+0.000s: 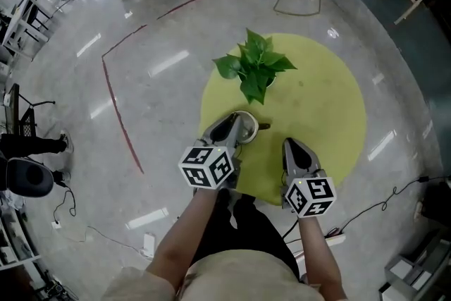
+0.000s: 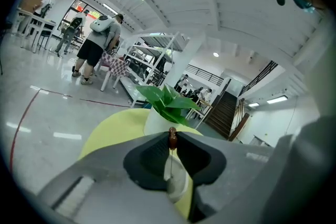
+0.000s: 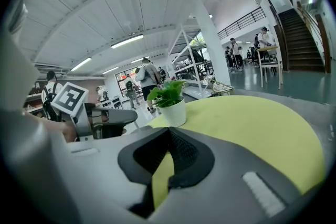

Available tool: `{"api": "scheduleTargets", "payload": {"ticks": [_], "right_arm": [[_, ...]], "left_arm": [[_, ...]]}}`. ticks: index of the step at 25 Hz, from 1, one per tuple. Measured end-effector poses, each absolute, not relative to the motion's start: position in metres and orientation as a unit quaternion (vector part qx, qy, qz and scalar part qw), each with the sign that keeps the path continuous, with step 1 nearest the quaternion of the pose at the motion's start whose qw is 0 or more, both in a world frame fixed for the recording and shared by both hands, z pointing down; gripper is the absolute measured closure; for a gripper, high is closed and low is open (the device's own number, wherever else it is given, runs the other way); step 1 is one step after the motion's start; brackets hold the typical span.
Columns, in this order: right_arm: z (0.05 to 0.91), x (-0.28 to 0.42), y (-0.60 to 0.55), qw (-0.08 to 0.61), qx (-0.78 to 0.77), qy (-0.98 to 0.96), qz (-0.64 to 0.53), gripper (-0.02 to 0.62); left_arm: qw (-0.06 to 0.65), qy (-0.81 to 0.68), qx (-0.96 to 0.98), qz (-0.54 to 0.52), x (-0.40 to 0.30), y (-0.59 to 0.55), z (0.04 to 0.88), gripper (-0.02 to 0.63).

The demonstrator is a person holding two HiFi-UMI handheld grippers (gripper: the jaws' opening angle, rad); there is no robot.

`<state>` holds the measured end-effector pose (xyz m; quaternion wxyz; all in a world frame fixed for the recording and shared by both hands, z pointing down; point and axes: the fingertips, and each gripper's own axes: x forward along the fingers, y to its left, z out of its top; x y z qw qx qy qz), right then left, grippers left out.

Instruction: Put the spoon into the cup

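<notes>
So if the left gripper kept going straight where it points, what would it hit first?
Probably the potted plant, dead ahead beyond the left gripper and its spoon; the cup beneath might catch first, depth is unclear.

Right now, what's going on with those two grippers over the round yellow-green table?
A person holds a two-jaw gripper in each hand over the round yellow-green table. The left gripper is shut on a thin metal spoon with a brown tip, at the pale round cup; whether the spoon is in the cup I can't tell. The right gripper is shut and empty, off to the side. A potted green plant stands behind the cup.
</notes>
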<state>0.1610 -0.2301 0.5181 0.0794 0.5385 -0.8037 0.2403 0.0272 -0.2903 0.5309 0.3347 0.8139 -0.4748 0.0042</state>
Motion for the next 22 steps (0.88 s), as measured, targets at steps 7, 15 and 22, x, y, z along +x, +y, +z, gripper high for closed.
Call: {"api": "scheduleTargets", "payload": {"ticks": [7,15,22], "right_arm": [[0.521,0.161,-0.232,0.084,0.538,-0.803,0.240,0.594],[0.522,0.156,-0.233,0.087,0.536,-0.804,0.241,0.594],[0.522,0.152,-0.233,0.088,0.536,-0.804,0.241,0.594]], "left_arm": [[0.332,-0.487,0.808,0.020,0.014,-0.297,0.541,0.557],[0.332,-0.487,0.807,0.036,0.003,-0.300,0.547,0.551],[0.332,-0.488,0.806,0.053,-0.003,-0.302,0.554,0.545]]}}
